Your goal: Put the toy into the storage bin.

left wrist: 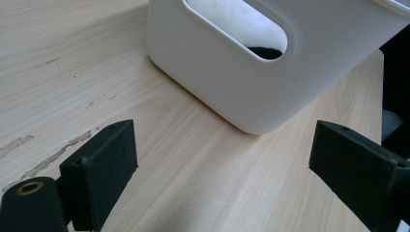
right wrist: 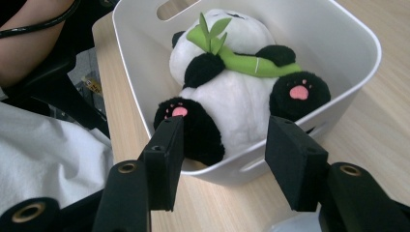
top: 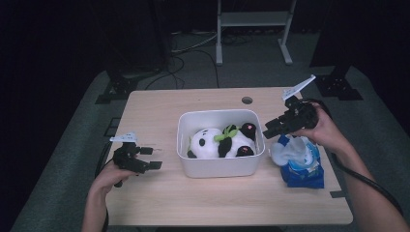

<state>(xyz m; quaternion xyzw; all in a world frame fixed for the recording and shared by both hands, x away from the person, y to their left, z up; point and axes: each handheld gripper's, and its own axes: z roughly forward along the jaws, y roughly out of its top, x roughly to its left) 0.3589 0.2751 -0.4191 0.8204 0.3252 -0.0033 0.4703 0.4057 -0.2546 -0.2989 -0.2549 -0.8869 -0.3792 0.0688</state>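
Plush panda (top: 220, 142) lies on its back inside the white bin (top: 193, 166) at mid-bench, w/ a green bamboo sprig (right wrist: 241, 58) across its chest and pink-padded black feet toward the bin's right wall. Right claw (top: 270, 129) hovers just above the bin's right rim, jaws apart, nothing between them; in the right gripper view its pads frame the panda's lower body from above the rim, not touching. Just beside the bin on the right sits a blue-and-white pack (top: 302, 162), under the right hand (top: 324, 130). Left claw (top: 151, 158) sits low over the bench (top: 232, 198) left of the bin, jaws wide apart and empty, pointing at the bin's left wall w/ its handle slot (left wrist: 241, 29); near but not touching.
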